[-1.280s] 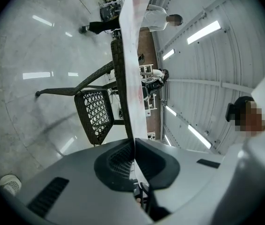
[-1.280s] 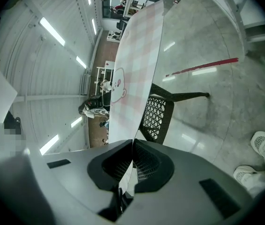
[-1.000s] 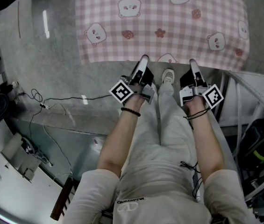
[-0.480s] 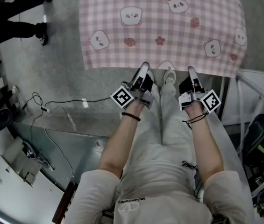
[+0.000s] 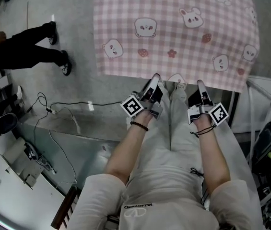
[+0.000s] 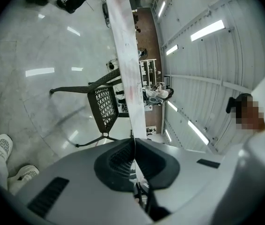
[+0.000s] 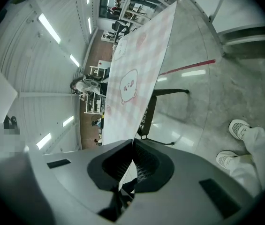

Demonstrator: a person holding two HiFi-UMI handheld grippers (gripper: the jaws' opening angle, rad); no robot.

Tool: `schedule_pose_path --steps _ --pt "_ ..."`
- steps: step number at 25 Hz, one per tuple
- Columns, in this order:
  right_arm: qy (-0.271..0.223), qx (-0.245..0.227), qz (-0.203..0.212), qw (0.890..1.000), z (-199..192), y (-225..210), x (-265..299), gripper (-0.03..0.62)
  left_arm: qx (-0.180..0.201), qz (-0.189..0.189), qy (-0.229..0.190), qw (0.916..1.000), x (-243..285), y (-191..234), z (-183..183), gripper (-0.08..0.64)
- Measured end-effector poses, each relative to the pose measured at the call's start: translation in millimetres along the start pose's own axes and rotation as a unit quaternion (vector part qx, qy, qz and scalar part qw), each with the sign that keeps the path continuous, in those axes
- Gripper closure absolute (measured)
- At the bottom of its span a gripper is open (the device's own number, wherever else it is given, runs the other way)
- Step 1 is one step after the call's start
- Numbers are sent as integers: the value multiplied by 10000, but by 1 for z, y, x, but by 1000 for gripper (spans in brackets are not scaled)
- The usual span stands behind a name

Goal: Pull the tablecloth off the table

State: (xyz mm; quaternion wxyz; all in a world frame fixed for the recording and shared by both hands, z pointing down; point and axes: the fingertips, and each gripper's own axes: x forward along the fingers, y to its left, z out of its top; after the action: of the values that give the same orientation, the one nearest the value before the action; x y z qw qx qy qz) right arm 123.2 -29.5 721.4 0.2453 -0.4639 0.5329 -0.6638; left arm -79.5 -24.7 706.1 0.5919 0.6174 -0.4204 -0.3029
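Note:
The pink checked tablecloth (image 5: 173,28) with animal faces stretches away from me, and its near hem hangs free above the floor. My left gripper (image 5: 154,82) is shut on that hem left of centre. My right gripper (image 5: 201,86) is shut on it further right. In the left gripper view the tablecloth (image 6: 125,55) runs edge-on as a narrow strip into the closed left gripper (image 6: 133,142). In the right gripper view the tablecloth (image 7: 137,64) fans out from the closed right gripper (image 7: 132,144). The cloth hides the table.
A person in black trousers (image 5: 29,56) stands on the grey floor at the left. Cables (image 5: 53,109) trail across the floor. A white metal frame (image 5: 265,92) and a dark bag (image 5: 269,147) are at the right. A black mesh chair (image 6: 104,109) stands beneath the cloth. My white shoes (image 7: 239,128) are below.
Both grippers keep their hold, and with the hem they sit lower and slightly further right in the view. A person in black has walked in at the left.

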Motion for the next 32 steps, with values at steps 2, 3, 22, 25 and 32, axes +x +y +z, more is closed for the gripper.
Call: schedule_pose_path --steps 2,3,22,25,32 --pt "82 -51 42 9999 1 -2 2 581 82 -36 -24 10000 1 1 0 558" --pt "116 -78 42 9999 2 -3 4 582 100 -50 -32 9999 2 3 1 557" --pt "616 -456 -53 9970 5 31 0 581 -45 -71 123 9999 3 -24 4 557" --pt "623 -538 19 9966 7 38 -2 581 -11 -257 170 9995 5 -31 3 558" --pt "532 -617 -11 9967 8 43 -5 581 11 -366 196 9991 4 -43 7 557"
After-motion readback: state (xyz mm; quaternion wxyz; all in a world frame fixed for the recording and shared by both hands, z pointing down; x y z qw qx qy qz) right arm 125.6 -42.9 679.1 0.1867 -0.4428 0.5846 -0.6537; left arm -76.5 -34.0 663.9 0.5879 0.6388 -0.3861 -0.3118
